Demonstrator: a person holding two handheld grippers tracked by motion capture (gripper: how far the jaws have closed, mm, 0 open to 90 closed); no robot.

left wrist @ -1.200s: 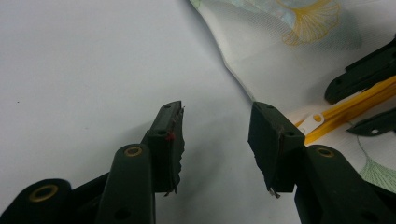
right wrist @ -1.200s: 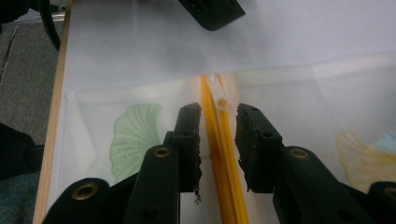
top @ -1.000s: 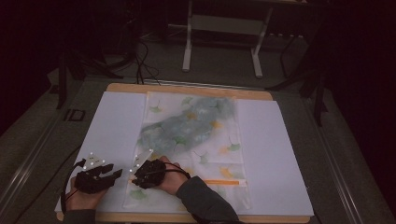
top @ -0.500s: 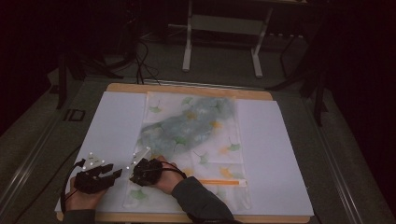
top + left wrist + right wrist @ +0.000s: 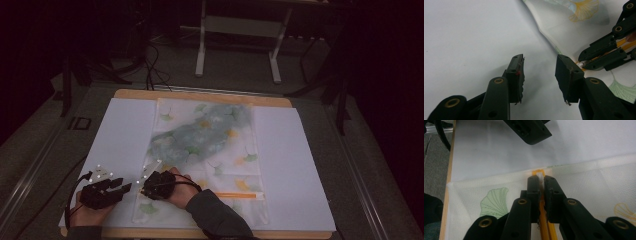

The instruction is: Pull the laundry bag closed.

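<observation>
We see the white mesh bag printed with ginkgo leaves [image 5: 210, 150] flat on the white-covered tabletop [image 5: 120, 135], bulging with grey-green contents. Our right gripper [image 5: 540, 182] clenches the white zipper tab [image 5: 539, 174] at the orange zipper's [image 5: 235, 195] left end; our left gripper [image 5: 539, 72] waits released beside the bag's edge. Whether zipping is finished, we cannot tell.

Hidden and cut off

The orange zipper [image 5: 543, 221] runs under the right gripper [image 5: 540, 185] (its white pull mostly covered); the mesh laundry bag [image 5: 586, 185] leaves the picture's edges.
</observation>
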